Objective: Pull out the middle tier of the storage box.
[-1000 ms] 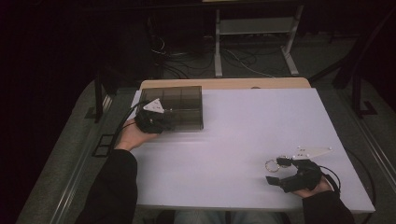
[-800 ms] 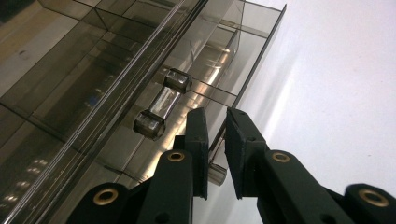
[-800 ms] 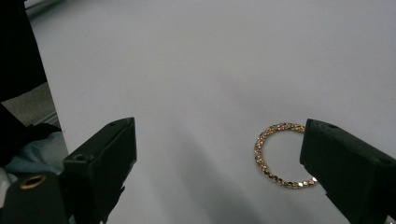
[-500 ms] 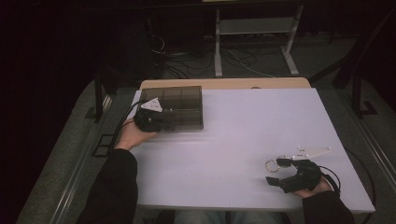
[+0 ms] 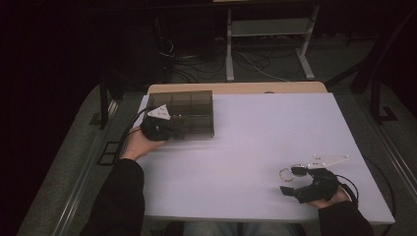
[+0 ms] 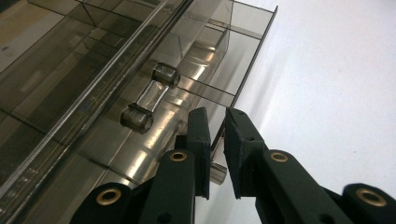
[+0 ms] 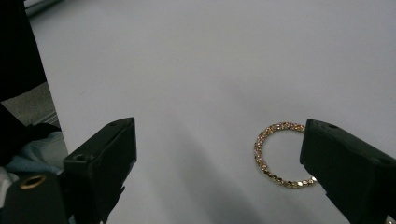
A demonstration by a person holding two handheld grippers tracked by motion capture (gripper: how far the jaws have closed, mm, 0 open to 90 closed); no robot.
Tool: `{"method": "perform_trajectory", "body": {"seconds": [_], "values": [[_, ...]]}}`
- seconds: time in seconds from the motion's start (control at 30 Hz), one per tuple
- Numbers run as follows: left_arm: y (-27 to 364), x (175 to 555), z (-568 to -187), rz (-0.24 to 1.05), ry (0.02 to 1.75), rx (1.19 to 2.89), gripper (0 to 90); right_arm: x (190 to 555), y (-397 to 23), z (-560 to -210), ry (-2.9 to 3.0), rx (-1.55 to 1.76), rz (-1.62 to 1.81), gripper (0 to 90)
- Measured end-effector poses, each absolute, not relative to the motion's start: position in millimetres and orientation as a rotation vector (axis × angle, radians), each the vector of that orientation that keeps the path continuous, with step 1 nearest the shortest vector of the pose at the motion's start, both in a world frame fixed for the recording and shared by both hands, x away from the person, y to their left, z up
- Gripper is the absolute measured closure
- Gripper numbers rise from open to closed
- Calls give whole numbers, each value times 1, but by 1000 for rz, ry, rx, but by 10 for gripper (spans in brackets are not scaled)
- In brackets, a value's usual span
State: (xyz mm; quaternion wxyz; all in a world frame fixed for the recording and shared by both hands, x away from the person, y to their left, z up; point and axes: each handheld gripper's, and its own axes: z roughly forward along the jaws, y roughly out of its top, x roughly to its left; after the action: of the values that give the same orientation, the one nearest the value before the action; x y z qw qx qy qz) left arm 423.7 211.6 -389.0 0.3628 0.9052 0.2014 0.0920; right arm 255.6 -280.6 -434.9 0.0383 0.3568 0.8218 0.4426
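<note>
A smoky clear plastic box [image 5: 189,110] with compartments lies at the table's far left. My left gripper [image 5: 166,131] is at its near-left edge. In the left gripper view its jaws [image 6: 217,116] have just been closing and stand nearly together on a clear handle [image 6: 217,172] of the box [image 6: 93,70]. A second clear bar handle [image 6: 149,98] sits just beyond. A gold chain ring [image 5: 285,173] lies at the near right. My right gripper [image 5: 291,181] rests there wide open, and the ring [image 7: 280,156] lies between its jaws [image 7: 219,128], close to the right one.
The white table top [image 5: 255,132] spreads between the two hands. A wooden strip [image 5: 236,88] runs along its far edge. Beyond it are cables and a white stand's legs [image 5: 265,44] on the dark floor.
</note>
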Motion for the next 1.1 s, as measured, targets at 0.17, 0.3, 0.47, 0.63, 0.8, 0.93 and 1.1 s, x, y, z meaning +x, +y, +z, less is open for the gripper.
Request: {"method": "perform_trajectory", "body": {"seconds": [0.17, 0.3, 0.47, 0.63, 0.8, 0.93, 1.1], "values": [[213, 422, -391, 227, 525, 2312, 797, 256, -280, -435, 2523, 1097, 1352, 101], [216, 419, -393, 225, 527, 2294, 796, 256, -280, -435, 2522, 1095, 1354, 101], [219, 417, -395, 222, 535, 2268, 795, 255, -280, -435, 2522, 1097, 1351, 101], [220, 415, -396, 218, 535, 2260, 795, 255, -280, -435, 2523, 1099, 1353, 101], [221, 411, -397, 213, 535, 2244, 796, 256, -280, -435, 2523, 1100, 1353, 101], [222, 408, -398, 210, 541, 2232, 796, 256, -280, -435, 2521, 1100, 1353, 101], [221, 405, -398, 220, 534, 2241, 797, 256, -279, -435, 2530, 1097, 1343, 101]]}}
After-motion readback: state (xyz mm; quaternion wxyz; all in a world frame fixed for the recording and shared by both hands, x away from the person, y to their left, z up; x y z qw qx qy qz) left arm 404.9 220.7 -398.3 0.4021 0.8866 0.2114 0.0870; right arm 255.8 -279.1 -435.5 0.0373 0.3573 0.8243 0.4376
